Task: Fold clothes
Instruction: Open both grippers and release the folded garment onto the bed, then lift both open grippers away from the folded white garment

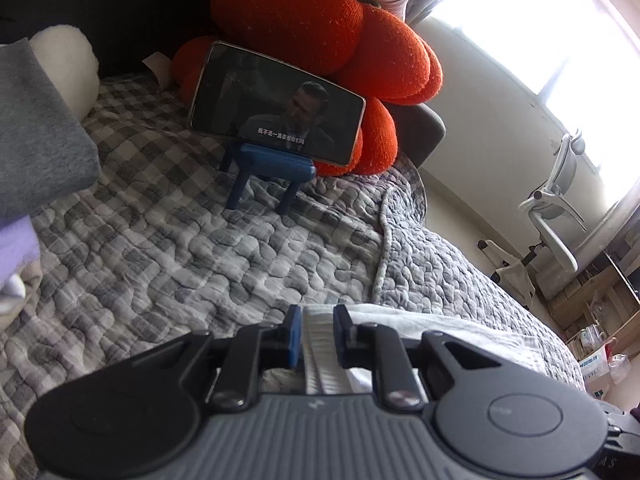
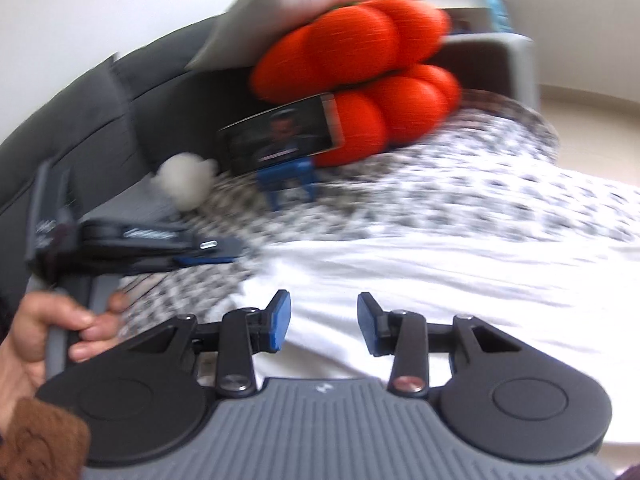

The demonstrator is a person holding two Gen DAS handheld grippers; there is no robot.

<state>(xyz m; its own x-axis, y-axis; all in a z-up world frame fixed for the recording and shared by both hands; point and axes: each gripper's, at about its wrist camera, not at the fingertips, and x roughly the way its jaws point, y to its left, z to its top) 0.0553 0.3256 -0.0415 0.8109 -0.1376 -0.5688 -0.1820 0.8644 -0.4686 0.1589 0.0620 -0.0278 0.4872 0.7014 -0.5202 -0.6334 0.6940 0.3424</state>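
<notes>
Fold released: both claws, left claw (image 1: 316, 334) and right claw (image 2: 324, 322), parted over white garment (image 2: 440, 280); regrasp needed next.

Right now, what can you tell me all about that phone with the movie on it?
The phone is a slim smartphone with a pale metallic rim, turned sideways and leaning back against a big orange knot cushion. It sits on a small blue stand shaped like a tiny bench, on the grey checked quilt. Its screen is on, showing a dim scene with white subtitles along the bottom.
</notes>
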